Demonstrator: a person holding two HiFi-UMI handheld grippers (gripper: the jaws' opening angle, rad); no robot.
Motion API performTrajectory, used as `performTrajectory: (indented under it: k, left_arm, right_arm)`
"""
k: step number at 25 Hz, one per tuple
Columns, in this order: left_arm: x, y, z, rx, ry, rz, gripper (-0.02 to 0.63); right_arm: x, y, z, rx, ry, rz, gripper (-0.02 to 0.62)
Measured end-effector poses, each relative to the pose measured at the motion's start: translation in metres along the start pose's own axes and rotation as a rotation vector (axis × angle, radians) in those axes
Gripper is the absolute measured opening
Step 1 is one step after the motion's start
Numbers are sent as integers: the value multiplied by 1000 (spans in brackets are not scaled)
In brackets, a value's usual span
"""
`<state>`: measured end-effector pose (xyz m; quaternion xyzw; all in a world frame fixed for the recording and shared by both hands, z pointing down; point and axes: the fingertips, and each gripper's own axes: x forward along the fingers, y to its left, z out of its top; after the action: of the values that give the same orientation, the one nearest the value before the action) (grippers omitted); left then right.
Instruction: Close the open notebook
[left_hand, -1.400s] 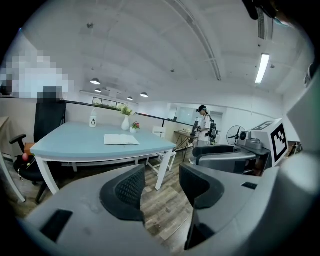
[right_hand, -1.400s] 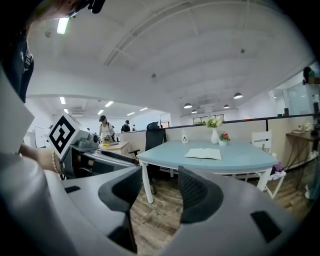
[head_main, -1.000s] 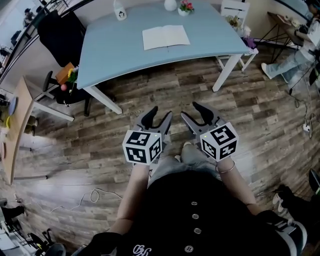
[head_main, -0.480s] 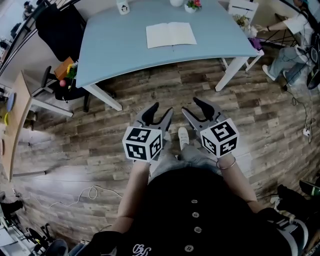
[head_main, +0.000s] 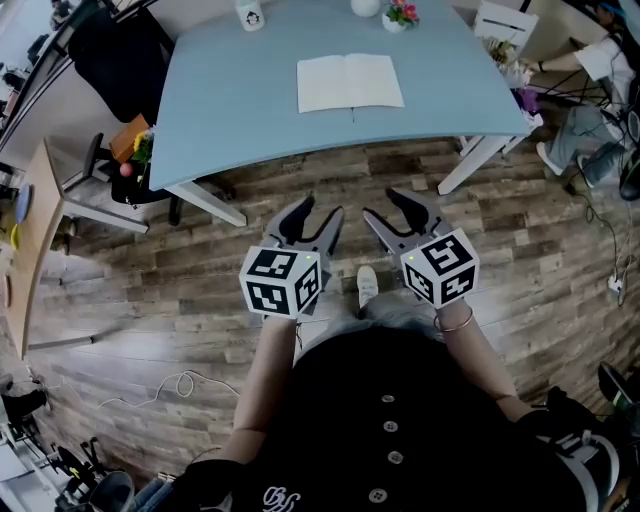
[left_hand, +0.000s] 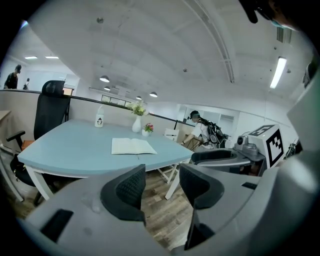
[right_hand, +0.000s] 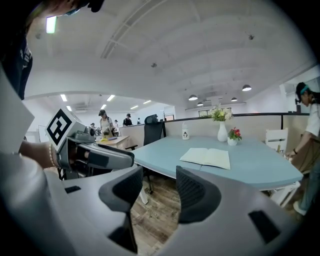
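Note:
An open notebook with blank white pages lies flat on the light blue table, near its far middle. The notebook also appears in the left gripper view and, as the same notebook, in the right gripper view. My left gripper and right gripper are held side by side over the wooden floor, short of the table's near edge. Both are open with nothing between their jaws. The left gripper and right gripper each point toward the table.
A white vase, a small flower pot and a white bottle stand at the table's far edge. A black office chair is at the left. A white chair and a seated person are at the right. Cables lie on the floor.
The person has stepped toward the table. The table and notebook sit nearer and lower in the head view. Both grippers stay open and side by side.

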<state>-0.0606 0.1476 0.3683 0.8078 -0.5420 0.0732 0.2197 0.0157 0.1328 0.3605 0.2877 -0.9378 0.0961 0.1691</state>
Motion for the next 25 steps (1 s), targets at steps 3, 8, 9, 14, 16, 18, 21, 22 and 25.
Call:
performTrajectory:
  k: [3,8,9,14,16,18,21,22,25]
  left_arm:
    - [22,9,12,-6,0,16,209]
    - [60,21,30,-8,0,47,209]
    - [66,24,32,-11,1,57,209]
    - [86,36,36,-43,9,99,209]
    - [90,39,37,-48,13,104,209]
    - [94,41,38,-52,17,108,209]
    - [100,44,39,-55,23,113,209]
    - [101,45,39,-56,24,115,209]
    - [103,48,37,-64,32,118,209]
  right_arm:
    - [14,-21,7,-4,6,19,199]
    - [33,-59,20,-14,2,49,199]
    - [37,-65,21,-14,2,55,199]
    - [50,-91,25,-4,2,70,195]
    - [54,-95,27,-1,0,76,187]
    - [59,-99,29,-1,-1,83,186]
    - [64,-102,27,10,5,91,187]
    - [64,-103,25,14,9,92,187]
    - [67,-105,22,23,20,94,187]
